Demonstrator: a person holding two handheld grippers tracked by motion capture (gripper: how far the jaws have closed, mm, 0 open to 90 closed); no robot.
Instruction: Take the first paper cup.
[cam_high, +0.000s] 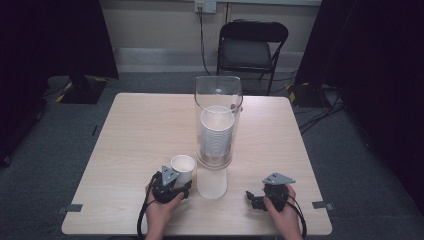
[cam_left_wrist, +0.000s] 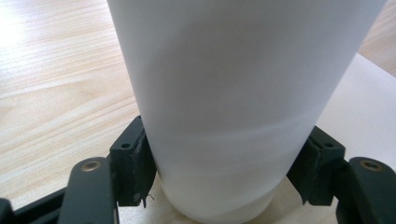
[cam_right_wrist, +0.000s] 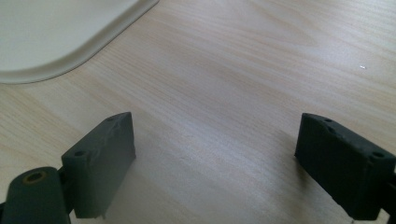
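Note:
A white paper cup (cam_high: 183, 165) stands upright on the table's near side, just left of the dispenser's white base (cam_high: 212, 186). My left gripper (cam_high: 181, 184) is shut on it low down. In the left gripper view both black pads (cam_left_wrist: 135, 163) press against the cup (cam_left_wrist: 243, 93), one on each side near its foot. Behind it stands a tall clear tube (cam_high: 218, 95) holding a stack of white cups (cam_high: 216, 137). My right gripper (cam_high: 255, 200) rests at the front right, open. Its jaws (cam_right_wrist: 215, 158) stand wide apart with only bare wood between them.
The wooden table (cam_high: 135, 130) has open room to the left and right of the tube. A rounded corner of the white base (cam_right_wrist: 56, 32) lies to the upper left of my right gripper. A black folding chair (cam_high: 252, 45) and floor cables sit beyond the far edge.

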